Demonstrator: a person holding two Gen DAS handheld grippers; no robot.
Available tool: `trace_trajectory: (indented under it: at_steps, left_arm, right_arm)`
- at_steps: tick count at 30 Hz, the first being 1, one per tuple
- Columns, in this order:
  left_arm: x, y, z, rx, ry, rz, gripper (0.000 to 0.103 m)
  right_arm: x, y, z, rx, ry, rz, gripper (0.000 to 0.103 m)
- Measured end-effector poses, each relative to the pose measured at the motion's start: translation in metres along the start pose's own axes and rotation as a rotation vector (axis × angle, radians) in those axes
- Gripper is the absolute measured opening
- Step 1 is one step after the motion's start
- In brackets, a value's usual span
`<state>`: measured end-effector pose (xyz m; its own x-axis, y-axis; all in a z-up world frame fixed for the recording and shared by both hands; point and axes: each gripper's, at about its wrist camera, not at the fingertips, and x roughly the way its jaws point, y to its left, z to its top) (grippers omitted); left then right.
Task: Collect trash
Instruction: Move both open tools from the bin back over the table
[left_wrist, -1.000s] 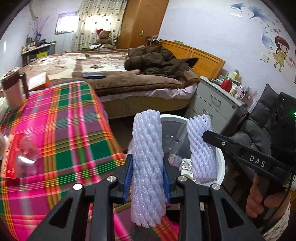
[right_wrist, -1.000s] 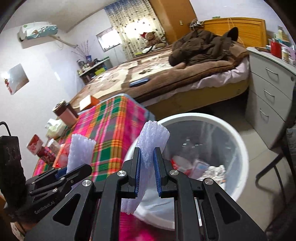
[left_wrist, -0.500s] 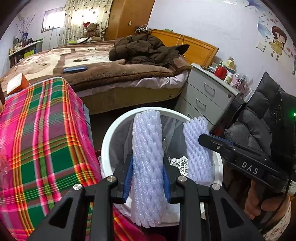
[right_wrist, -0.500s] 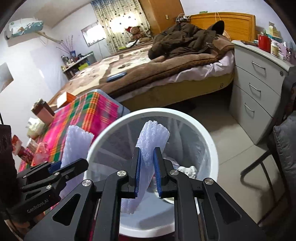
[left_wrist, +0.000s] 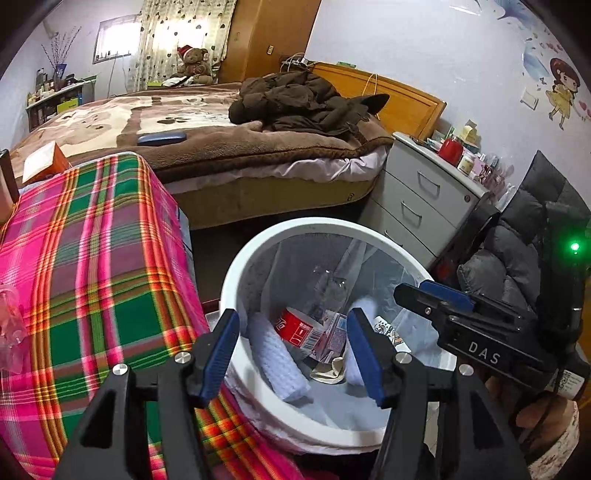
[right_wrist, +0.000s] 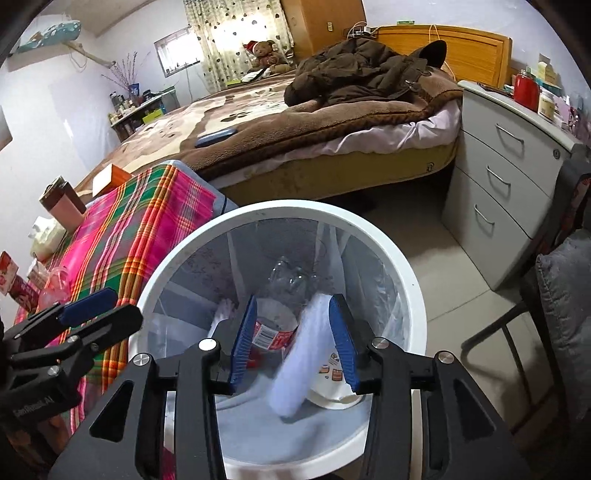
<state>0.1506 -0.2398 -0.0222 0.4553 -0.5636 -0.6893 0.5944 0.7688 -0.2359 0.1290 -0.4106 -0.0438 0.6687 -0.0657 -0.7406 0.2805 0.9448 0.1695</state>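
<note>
- One white foam net sleeve (left_wrist: 279, 356) lay inside the white bin (left_wrist: 236, 258), at its left side; its long axis ran from the far left wall down toward the near middle, far end higher.
- A second foam net sleeve (right_wrist: 301, 350) appeared blurred in the right wrist view, standing steeply inside the bin, upper end far, lower end near, just beside the right-hand pad; whether it touched that pad could not be told.
- Both sleeves sat among other rubbish: a red-labelled wrapper (left_wrist: 295, 328), a clear plastic bottle (right_wrist: 291, 277) and a paper cup (right_wrist: 332, 380).
- Left gripper (left_wrist: 291, 350) was pitched downward over the near left rim, beside the plaid tablecloth (left_wrist: 92, 258). Its jaws had just been opening; they stood apart with nothing gripped, the sleeve lying below them.
- Right gripper (right_wrist: 291, 341) was pitched downward over the near rim, aimed into the bin. Its jaws had likewise just been opening and stood apart, clamping nothing.
- The hand (left_wrist: 543, 410) holding the right gripper showed at the near right of the left wrist view.
</note>
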Motion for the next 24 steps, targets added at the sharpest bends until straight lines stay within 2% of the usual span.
trace_trajectory:
  at_steps: [3, 10, 24]
  left_arm:
    - [-0.009, 0.006, -0.002, -0.004, -0.013, 0.006, 0.062]
    - [-0.030, 0.026, -0.012, -0.050, -0.051, 0.035, 0.063]
    - [-0.091, 0.086, -0.035, -0.140, -0.160, 0.178, 0.065]
  right_arm:
    - [-0.001, 0.000, 0.000, 0.003, -0.007, -0.015, 0.042]
    - [-0.009, 0.012, -0.004, -0.005, -0.024, 0.018, 0.043]
    - [-0.008, 0.067, -0.011, -0.071, -0.032, 0.131, 0.043]
